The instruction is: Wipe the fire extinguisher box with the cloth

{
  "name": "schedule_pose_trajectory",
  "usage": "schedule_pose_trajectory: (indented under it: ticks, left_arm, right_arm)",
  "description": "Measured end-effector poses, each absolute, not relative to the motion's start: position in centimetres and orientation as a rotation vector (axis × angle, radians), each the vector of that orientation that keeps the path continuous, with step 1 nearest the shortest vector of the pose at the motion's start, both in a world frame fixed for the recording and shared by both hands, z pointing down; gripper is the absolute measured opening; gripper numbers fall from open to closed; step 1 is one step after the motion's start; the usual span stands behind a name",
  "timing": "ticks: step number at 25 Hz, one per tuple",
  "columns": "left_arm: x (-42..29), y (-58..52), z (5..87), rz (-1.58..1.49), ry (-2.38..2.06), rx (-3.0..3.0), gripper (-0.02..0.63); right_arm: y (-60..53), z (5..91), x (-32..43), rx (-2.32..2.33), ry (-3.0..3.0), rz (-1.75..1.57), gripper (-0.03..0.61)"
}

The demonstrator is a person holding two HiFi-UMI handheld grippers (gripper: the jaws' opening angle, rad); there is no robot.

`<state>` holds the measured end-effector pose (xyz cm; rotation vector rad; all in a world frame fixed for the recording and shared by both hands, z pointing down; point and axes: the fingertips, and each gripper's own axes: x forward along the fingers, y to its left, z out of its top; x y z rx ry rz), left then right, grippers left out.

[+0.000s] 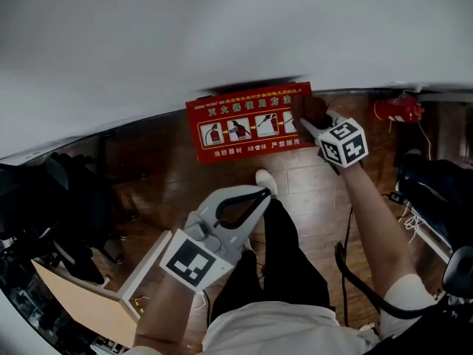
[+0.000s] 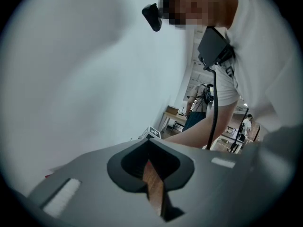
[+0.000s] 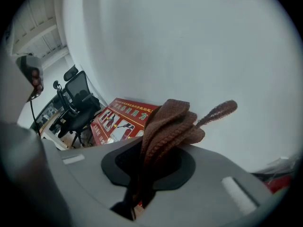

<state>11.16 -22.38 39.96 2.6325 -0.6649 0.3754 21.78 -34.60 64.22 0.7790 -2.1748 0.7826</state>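
Note:
The fire extinguisher box [image 1: 247,124] stands against the white wall, its red front carrying pictograms and print; it also shows in the right gripper view as a red panel [image 3: 120,118]. My right gripper [image 1: 307,122] is shut on a brown knitted cloth [image 1: 310,109] at the box's upper right corner. In its own view the cloth [image 3: 170,126] bunches out from between the jaws of the right gripper [image 3: 142,188]. My left gripper [image 1: 261,194] hangs low over the wood floor, away from the box, jaws together with nothing held; in its own view the left gripper [image 2: 152,176] shows only floor through a thin slit.
A black office chair [image 1: 74,198] stands at the left and a light wooden board [image 1: 89,302] at the lower left. A red extinguisher [image 1: 397,111] sits on the floor at the right, near cables. The person's shoe [image 1: 264,180] is below the box.

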Motion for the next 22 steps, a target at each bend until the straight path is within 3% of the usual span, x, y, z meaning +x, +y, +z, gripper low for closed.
schedule_pose_trajectory:
  ticks: [10, 22]
  left_arm:
    - [16.2, -24.0, 40.7, 0.337, -0.553, 2.625, 0.000]
    - [19.1, -25.4, 45.0, 0.365, -0.451, 2.576, 0.000]
  right_arm:
    - [-35.0, 64.9, 27.2, 0.846, -2.288, 0.967, 0.055]
    - [-33.9, 77.6, 25.6, 0.750, -2.273, 1.171, 0.054]
